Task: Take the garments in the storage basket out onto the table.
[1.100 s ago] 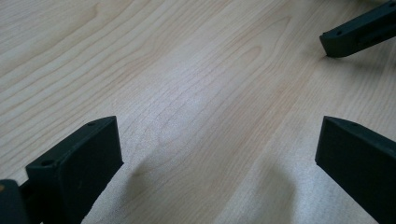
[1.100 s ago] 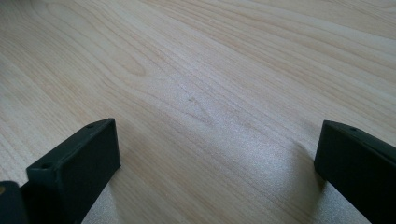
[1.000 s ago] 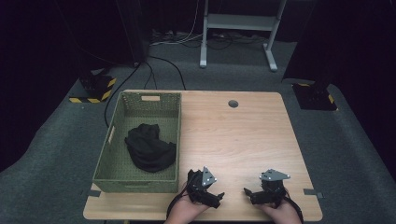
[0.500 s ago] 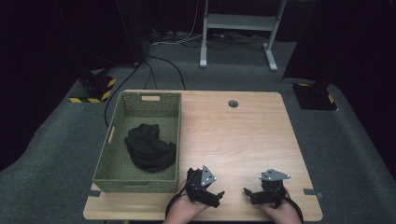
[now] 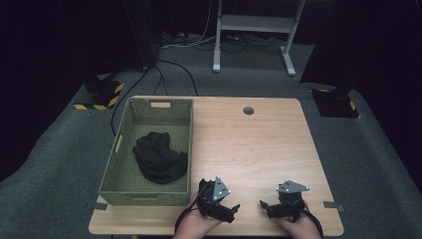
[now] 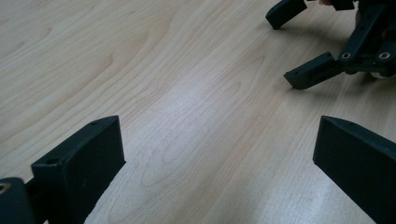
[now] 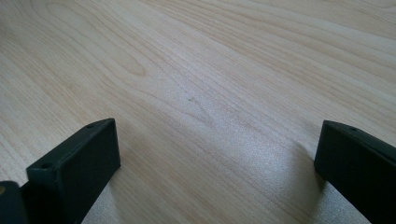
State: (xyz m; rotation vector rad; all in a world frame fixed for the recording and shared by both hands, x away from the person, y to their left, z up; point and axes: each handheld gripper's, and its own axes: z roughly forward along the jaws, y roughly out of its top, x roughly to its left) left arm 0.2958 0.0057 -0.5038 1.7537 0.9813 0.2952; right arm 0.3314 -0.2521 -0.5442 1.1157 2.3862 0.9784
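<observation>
A green woven basket stands on the left part of the wooden table, with a crumpled black cloth inside it. Near the table's front edge my left gripper rests low, open and empty, right of the basket's front corner. My right gripper sits to its right, also open and empty. In the left gripper view my own gripper spans bare wood, and the right gripper shows at the upper right with jaws apart. The right gripper view has its gripper wide over bare wood.
A round cable hole lies near the table's far edge. Grey carpet surrounds the table, with cables and a metal stand behind it. Yellow-black striped blocks sit on the floor at far left.
</observation>
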